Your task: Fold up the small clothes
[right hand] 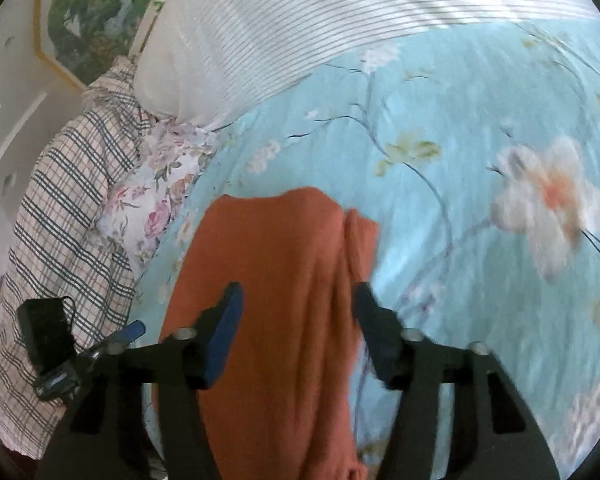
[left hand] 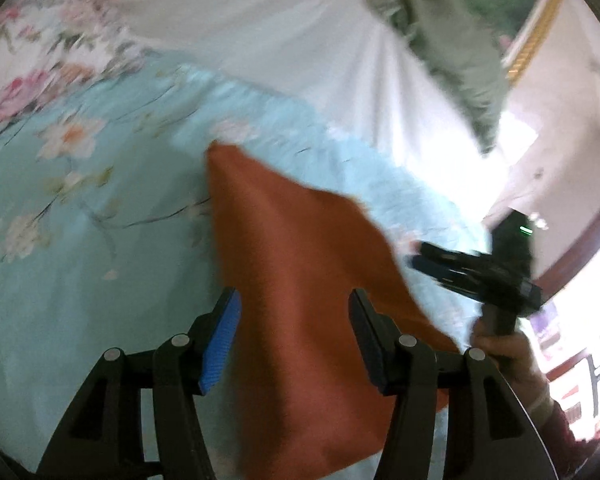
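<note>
Rust-orange knitted cloth garment (left hand: 300, 280) spread on a pale turquoise quilt printed with white and peach blossoms (left hand: 80, 208), running from a far corner near mid-scene down to the near edge of the left wrist view. Left gripper (left hand: 294, 340) held just above the near part of the garment, blue-padded fingers (left hand: 220, 344) standing wide apart with orange cloth visible across the whole gap; whether the tips touch the fabric, impossible to tell through the blur. To the right in the same view, the right gripper (left hand: 440, 264) seen side-on just past the garment's right edge, carried on a black handle in a bare hand (left hand: 508, 364) with a dark red cuff; fingers there too blurred to judge from this angle.

From the right wrist view, the same orange garment (right hand: 268, 312) lying lengthwise as a long strip with a vertical fold ridge on its right side, far end rounded and resting on the turquoise quilt (right hand: 460, 120). Right gripper (right hand: 296, 340) likewise spread wide, nothing pinched, the strip passing between and beneath its fingers. Left gripper's blue tip (right hand: 134, 330) and black body at the near left edge.

Farther off: a white pillow with thin dark stripes (right hand: 280, 28), a plaid checked cloth (right hand: 60, 216) at the left, a small rose-print fabric (right hand: 156, 196) beside it, and a framed landscape picture (right hand: 88, 12) on the wall.
</note>
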Motion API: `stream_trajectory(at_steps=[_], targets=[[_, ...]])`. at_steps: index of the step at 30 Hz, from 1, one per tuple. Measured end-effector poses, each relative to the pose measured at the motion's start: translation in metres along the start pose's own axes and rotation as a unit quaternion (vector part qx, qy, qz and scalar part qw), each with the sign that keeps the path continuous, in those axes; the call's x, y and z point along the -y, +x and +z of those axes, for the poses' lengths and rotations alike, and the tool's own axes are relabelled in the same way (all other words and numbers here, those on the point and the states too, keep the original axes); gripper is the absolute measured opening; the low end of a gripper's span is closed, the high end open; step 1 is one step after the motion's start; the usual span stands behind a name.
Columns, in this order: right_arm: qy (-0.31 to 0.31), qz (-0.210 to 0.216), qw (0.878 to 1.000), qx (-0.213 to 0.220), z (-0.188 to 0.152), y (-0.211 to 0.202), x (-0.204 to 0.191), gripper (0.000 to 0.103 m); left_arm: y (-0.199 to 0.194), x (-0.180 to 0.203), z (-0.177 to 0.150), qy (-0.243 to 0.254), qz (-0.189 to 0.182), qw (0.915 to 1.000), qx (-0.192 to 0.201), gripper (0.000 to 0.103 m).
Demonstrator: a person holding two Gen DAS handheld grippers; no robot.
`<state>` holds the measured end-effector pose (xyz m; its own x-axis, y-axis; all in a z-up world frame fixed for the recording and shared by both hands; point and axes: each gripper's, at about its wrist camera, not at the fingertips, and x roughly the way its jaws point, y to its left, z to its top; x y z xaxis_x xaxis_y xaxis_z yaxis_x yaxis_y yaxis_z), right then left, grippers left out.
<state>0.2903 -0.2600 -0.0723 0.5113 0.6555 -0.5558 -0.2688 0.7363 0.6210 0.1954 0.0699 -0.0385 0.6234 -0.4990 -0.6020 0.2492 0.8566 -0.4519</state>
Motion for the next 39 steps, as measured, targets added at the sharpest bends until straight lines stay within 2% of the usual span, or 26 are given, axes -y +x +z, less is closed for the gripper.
stream_trajectory(at_steps=[5, 6, 7, 9, 11, 13, 15, 18, 21, 25, 27, 29, 31, 33, 35, 36, 38, 39], targets=[[-0.004, -0.023, 0.999, -0.042, 0.002, 0.037, 0.0, 0.048, 0.02, 0.018, -0.008, 0.021, -0.022, 0.9993, -0.021, 0.056], [-0.005, -0.02, 0.999, -0.041, 0.002, 0.037, 0.0, 0.033, 0.024, 0.019, -0.008, 0.021, -0.021, 0.9992, -0.027, 0.055], [-0.005, -0.013, 0.999, -0.033, 0.002, 0.033, -0.001, 0.011, 0.027, 0.017, -0.01, 0.021, -0.022, 0.9989, -0.035, 0.054], [0.004, 0.012, 1.0, -0.005, 0.003, 0.017, 0.003, 0.011, 0.03, 0.019, -0.009, 0.024, -0.027, 0.9984, -0.043, 0.053], [0.018, 0.012, 1.0, 0.013, 0.003, 0.006, 0.012, 0.011, 0.034, 0.022, -0.007, 0.032, -0.032, 0.9977, -0.052, 0.053], [0.033, 0.003, 0.999, 0.006, -0.001, 0.01, 0.026, 0.011, 0.052, 0.024, -0.011, 0.041, -0.008, 0.9954, -0.086, 0.05], [0.045, -0.011, 0.999, -0.009, -0.007, 0.021, 0.037, 0.011, 0.071, 0.021, -0.016, 0.041, 0.012, 0.9933, -0.107, 0.042], [0.051, -0.015, 0.998, -0.015, -0.011, 0.025, 0.042, 0.011, 0.078, 0.014, -0.017, 0.019, 0.005, 0.9942, -0.105, 0.04], [0.049, -0.022, 0.999, -0.007, -0.007, 0.011, 0.035, 0.014, 0.07, 0.012, -0.013, 0.002, -0.007, 0.994, -0.109, 0.039], [0.01, -0.039, 0.999, 0.029, 0.003, -0.02, 0.002, 0.014, 0.046, 0.013, 0.0, 0.0, -0.014, 0.9963, -0.085, 0.039], [-0.002, -0.017, 0.999, 0.039, 0.008, -0.024, -0.018, 0.014, 0.038, 0.011, 0.017, 0.005, -0.006, 0.9978, -0.066, 0.039], [-0.002, 0.014, 1.0, 0.021, 0.011, -0.01, -0.034, 0.02, 0.043, 0.007, 0.035, 0.001, 0.005, 0.9985, -0.055, 0.039], [-0.004, 0.023, 1.0, -0.001, 0.012, 0.015, -0.042, 0.027, 0.056, 0.003, 0.052, -0.006, 0.018, 0.9985, -0.051, 0.038], [0.006, -0.004, 1.0, -0.021, 0.011, 0.043, -0.033, 0.028, 0.076, -0.004, 0.065, -0.019, 0.02, 0.9978, -0.061, 0.038], [0.031, -0.038, 0.998, -0.033, 0.009, 0.062, -0.014, 0.027, 0.097, -0.011, 0.071, -0.02, 0.044, 0.9959, -0.077, 0.036], [0.039, -0.043, 0.998, -0.029, 0.007, 0.067, -0.003, 0.023, 0.111, -0.015, 0.071, -0.017, 0.069, 0.9935, -0.089, 0.03], [0.057, -0.046, 0.997, -0.012, 0.003, 0.069, 0.014, 0.002, 0.13, -0.023, 0.068, -0.016, 0.096, 0.989, -0.112, 0.022], [0.066, -0.039, 0.997, -0.008, 0.003, 0.068, 0.019, 0.0, 0.138, -0.027, 0.066, -0.01, 0.105, 0.9876, -0.116, 0.023]])
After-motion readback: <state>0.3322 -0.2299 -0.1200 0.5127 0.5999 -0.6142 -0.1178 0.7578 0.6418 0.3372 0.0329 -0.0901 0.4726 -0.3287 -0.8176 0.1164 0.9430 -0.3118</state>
